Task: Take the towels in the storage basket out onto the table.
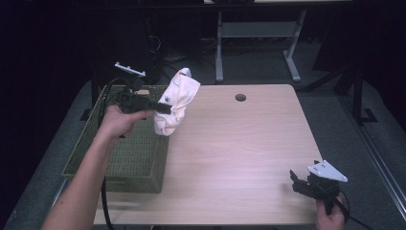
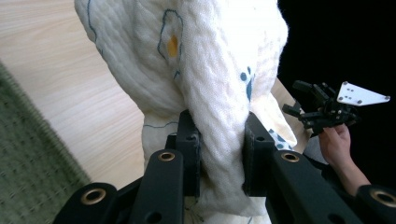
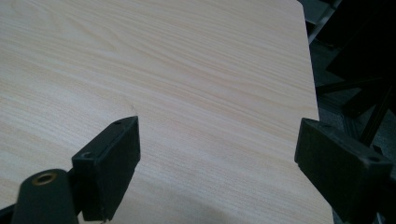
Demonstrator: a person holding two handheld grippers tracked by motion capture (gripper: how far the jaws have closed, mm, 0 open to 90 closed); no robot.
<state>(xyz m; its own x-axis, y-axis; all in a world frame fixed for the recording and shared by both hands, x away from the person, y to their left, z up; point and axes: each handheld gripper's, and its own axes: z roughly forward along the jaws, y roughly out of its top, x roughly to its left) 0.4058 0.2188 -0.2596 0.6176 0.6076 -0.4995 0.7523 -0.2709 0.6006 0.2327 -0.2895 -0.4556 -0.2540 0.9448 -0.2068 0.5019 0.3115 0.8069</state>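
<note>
White cloth [image 1: 175, 101] beside green basket [image 1: 125, 158]

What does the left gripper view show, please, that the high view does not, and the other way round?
Left gripper view alone: the cloth's stitched flower with a yellow centre and blue dots, and the left claw's pads pinching a fold. High view alone: the green basket's whole outline, the table's round hole, the desk frame behind. Both: the cloth, basket, wooden table and the open right claw.
</note>
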